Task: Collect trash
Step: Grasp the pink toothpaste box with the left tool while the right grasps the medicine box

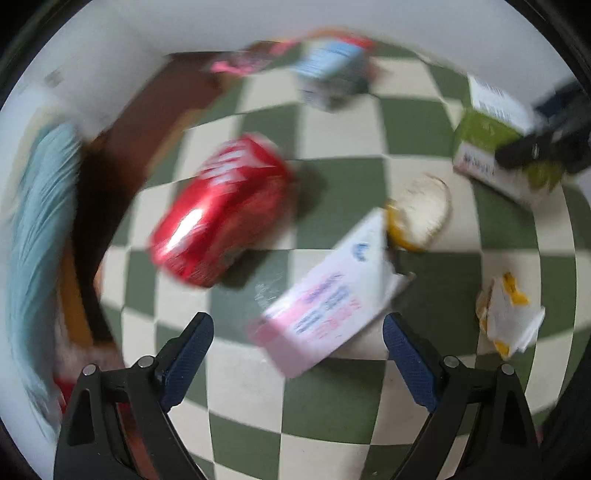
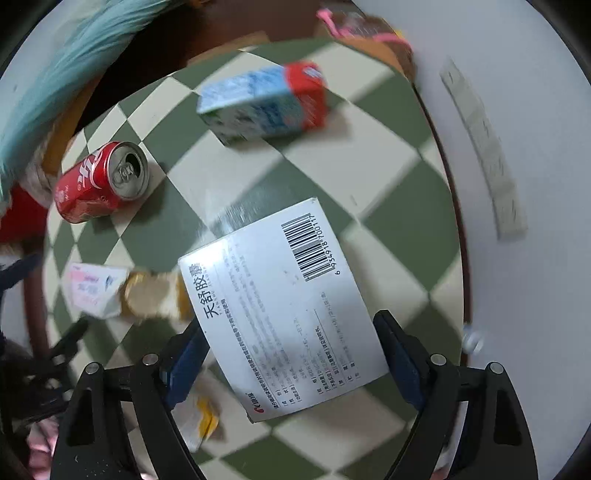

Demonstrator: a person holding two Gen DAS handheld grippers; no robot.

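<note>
Green-and-cream checks cover the table (image 2: 388,229), and the trash lies scattered over them. The right gripper (image 2: 291,350) has a white box (image 2: 280,306) between its 2 fingers (image 2: 397,354); the box, with a barcode and printed text on its upper face, spans the whole gap and is lifted off the cloth and tilted. The left wrist view shows the same box as a green-and-white carton (image 1: 495,147) pinched in dark fingers near the table's far right edge.

The left gripper (image 1: 297,345) is spread wide with nothing in it, hovering over a pink-and-white box (image 1: 325,299) that lies flat just ahead of the fingertips. Whether the pads (image 1: 190,350) touch it I cannot tell; the view is blurred.

A red can (image 2: 99,182) lies on its side near the left edge, its opened top facing the table's middle. A blue-and-white carton (image 2: 264,103) with a red end lies toward the far edge. Just beside the pink-and-white box sits a round, pale, yellow-rimmed piece (image 1: 421,214), touching or nearly touching that box's corner. A crumpled white-and-yellow wrapper (image 1: 508,314) lies apart from it, nearer the right edge.

Beyond the table's far corner a brown thing (image 2: 369,33) with pink trim is too blurred to name. Pale blue fabric (image 1: 40,236) runs along the left edge.
</note>
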